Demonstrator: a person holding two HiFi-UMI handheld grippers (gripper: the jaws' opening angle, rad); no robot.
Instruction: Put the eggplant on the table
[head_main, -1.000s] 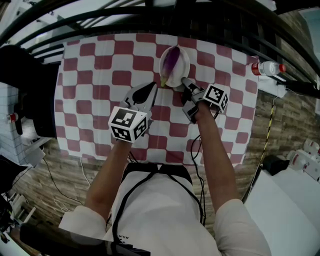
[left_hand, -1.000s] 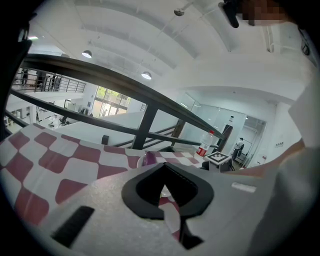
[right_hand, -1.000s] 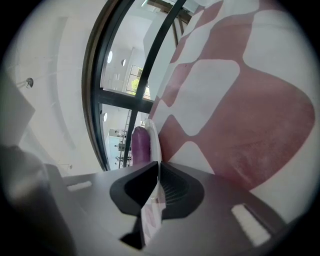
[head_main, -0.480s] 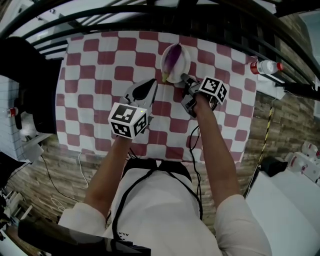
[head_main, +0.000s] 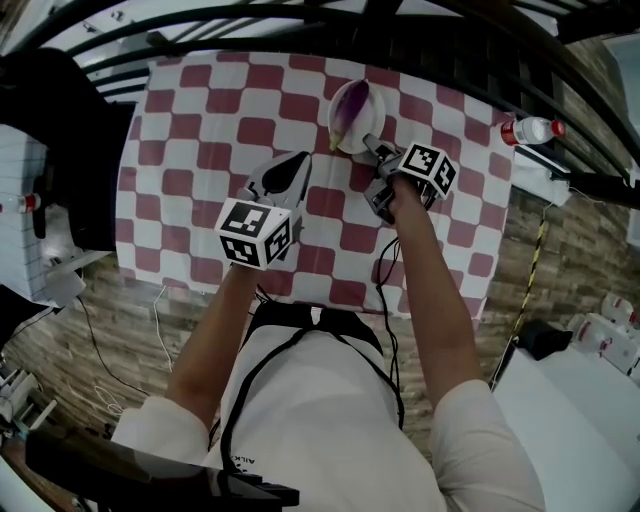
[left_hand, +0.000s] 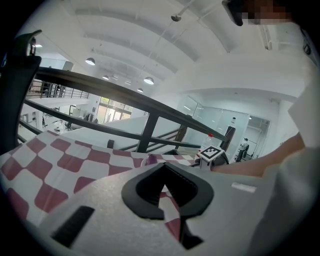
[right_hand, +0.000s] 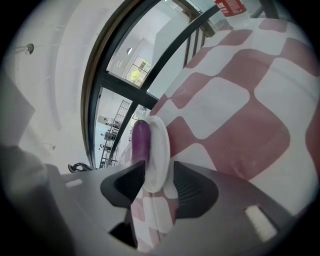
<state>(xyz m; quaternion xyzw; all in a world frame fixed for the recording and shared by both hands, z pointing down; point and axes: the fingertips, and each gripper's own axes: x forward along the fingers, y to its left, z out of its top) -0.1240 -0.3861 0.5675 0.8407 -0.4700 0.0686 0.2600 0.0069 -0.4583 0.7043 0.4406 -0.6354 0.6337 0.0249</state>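
Nearest the person, the left gripper (head_main: 298, 160) hangs over the checked table (head_main: 200, 120) with its jaws brought together on nothing; the left gripper view shows only cloth past the meeting tips. It points toward the plate (head_main: 369, 127) and is near it but apart from it. Further out, the right gripper (head_main: 371, 145) is at the plate's near right rim. Its jaws stand apart, and in the right gripper view that rim lies between them. Whether a pad presses the rim cannot be settled, and no clamping is evident. The eggplant (head_main: 347, 110) lies on the plate, not on the cloth, so the task is judged not yet done. Its long axis runs from the near left rim, where the pale stem end overhangs, away toward the far side of the table. From the right gripper the eggplant lies just beyond the rim and to the left of the jaw line. The right gripper is the nearer of the two. The jaws are judged to need to pass the rim and close across the eggplant's width, not along its length. Beyond the plate stand dark rail bars (head_main: 450, 50).
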